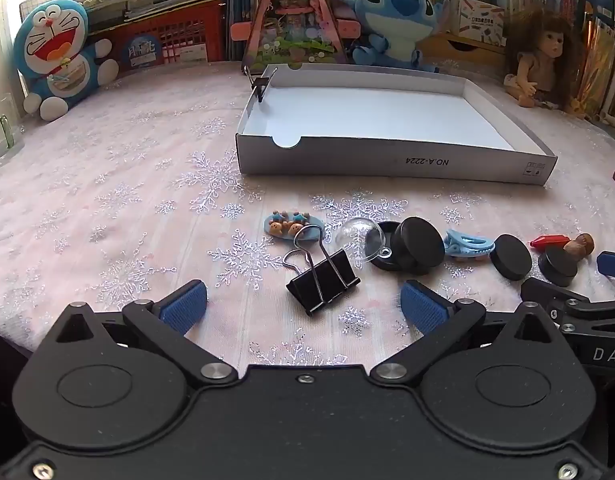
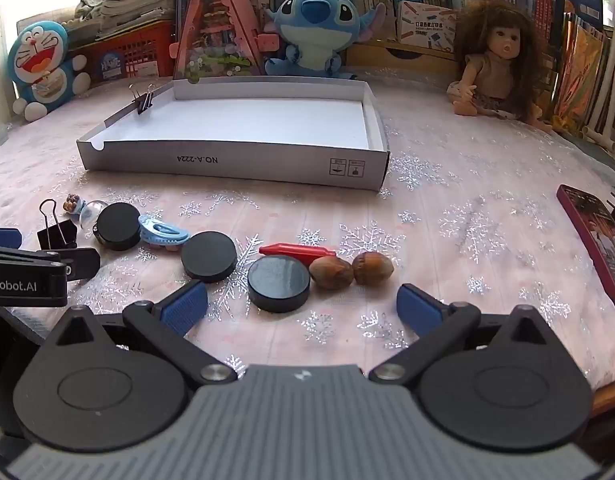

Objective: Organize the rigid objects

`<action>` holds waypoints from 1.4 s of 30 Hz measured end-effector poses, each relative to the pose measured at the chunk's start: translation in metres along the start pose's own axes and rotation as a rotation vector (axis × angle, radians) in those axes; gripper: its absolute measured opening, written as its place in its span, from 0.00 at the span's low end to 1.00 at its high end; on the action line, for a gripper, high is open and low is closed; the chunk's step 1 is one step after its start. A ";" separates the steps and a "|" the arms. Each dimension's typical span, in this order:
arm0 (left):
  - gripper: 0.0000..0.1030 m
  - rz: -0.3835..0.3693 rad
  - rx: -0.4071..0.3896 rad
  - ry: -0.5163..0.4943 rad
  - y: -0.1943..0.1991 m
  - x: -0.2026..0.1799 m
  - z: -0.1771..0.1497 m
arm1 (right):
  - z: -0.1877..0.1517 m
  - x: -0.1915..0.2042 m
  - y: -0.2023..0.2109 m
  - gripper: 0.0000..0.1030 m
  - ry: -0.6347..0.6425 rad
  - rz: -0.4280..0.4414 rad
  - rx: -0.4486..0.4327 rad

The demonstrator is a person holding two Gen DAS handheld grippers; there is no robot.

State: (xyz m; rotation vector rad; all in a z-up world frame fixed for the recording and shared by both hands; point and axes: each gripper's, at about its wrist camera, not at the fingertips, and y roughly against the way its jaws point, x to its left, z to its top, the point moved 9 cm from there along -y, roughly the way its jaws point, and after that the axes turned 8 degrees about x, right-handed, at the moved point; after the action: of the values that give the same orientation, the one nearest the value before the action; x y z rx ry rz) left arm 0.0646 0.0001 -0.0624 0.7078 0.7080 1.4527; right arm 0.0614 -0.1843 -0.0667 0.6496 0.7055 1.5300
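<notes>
My left gripper stands open just above the cloth, and a large black binder clip lies right ahead between its blue pads, untouched. Beyond it a row of small items crosses the table: a bear charm, a clear dome, black discs, a blue hair clip. My right gripper is open too, with a black disc just in front of it, two hazelnuts beside that and a red piece behind. The white box holds nothing; a small binder clip grips its left wall.
Plush toys, a doll, a pink triangular case and books line the back edge. A dark red flat object lies at the right, near the table edge. Snowflake cloth covers the table.
</notes>
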 end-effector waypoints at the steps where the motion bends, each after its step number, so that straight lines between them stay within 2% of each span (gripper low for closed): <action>1: 1.00 0.001 0.000 0.001 0.000 0.000 0.000 | 0.000 0.000 0.000 1.00 0.002 -0.001 -0.001; 42: 1.00 0.015 0.001 -0.002 -0.001 -0.001 0.001 | -0.001 0.001 0.001 1.00 0.006 -0.007 0.002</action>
State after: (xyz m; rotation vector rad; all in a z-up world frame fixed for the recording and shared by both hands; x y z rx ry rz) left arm 0.0662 -0.0010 -0.0624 0.7171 0.7034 1.4649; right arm 0.0602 -0.1831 -0.0668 0.6441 0.7129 1.5255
